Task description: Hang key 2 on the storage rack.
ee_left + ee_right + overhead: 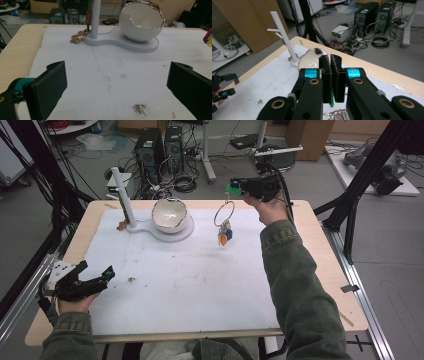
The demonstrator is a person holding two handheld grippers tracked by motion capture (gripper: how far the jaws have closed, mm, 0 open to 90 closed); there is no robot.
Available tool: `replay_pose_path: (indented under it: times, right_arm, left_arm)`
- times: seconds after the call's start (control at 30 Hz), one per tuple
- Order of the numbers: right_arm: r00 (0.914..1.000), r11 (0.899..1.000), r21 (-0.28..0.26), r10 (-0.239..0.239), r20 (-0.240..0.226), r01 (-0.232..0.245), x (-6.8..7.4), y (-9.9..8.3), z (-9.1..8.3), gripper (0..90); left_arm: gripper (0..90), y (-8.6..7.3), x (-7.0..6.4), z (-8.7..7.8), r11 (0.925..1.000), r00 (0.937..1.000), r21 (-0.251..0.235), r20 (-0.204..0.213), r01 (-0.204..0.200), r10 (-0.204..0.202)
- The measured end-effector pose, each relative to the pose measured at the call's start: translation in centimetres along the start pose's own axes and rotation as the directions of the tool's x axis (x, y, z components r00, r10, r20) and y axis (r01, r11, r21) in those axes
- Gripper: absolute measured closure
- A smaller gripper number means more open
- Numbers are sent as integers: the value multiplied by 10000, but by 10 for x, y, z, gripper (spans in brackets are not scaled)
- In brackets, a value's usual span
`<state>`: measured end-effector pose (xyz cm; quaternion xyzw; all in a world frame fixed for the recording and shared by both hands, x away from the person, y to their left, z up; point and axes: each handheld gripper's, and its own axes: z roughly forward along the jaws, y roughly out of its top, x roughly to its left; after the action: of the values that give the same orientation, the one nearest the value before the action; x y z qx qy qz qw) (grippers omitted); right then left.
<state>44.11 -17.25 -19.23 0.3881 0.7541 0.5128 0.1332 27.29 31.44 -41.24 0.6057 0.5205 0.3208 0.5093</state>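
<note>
Right gripper (239, 187) fingers pinch a green tab, silver key ring (224, 214) dangling near the surface's far edge — white branched stand (125, 195) awaits; left gripper (95, 279) fingers spread.

Light wood table (320, 240), mostly covered by a white mat (190, 280) with dirty specks near its left-centre. On the mat's far left: white stand base (172, 234) carrying an upright post (124, 195) and an eggshell-shaped bowl (169, 214). Small gold trinket (122, 225) lies touching the post's foot.
</note>
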Motion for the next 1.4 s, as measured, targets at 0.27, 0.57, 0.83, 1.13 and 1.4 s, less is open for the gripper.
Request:
replay_pose_path:
  times: [0.27, 0.57, 0.83, 1.13, 1.4]
  right_arm:
    - [9992, 9998, 124, -154, -380, 159, 16, 6, 17, 881]
    - [9953, 9991, 155, -383, -892, 399, 35, 15, 36, 881]
    - [9911, 9986, 243, -444, -1252, 478, 50, 22, 57, 881]
    - [9834, 9975, 303, -577, -1719, 638, 72, 35, 80, 881]
    - [9761, 9959, 266, -791, -2024, 863, 97, 49, 98, 881]
  left_arm:
    - [34, 0, 0, 0, 10000, 10000, -42, 20, 31, -31]
    - [34, 0, -1, 1, 10000, 10000, -5, 84, -30, 30]
    - [34, 0, 0, 2, 10000, 9999, -10, 116, -33, 33]
    - [34, 0, 0, 2, 10000, 9999, -7, 163, -13, 13]
    - [34, -1, -1, 3, 10000, 9997, 65, 252, -68, 66]
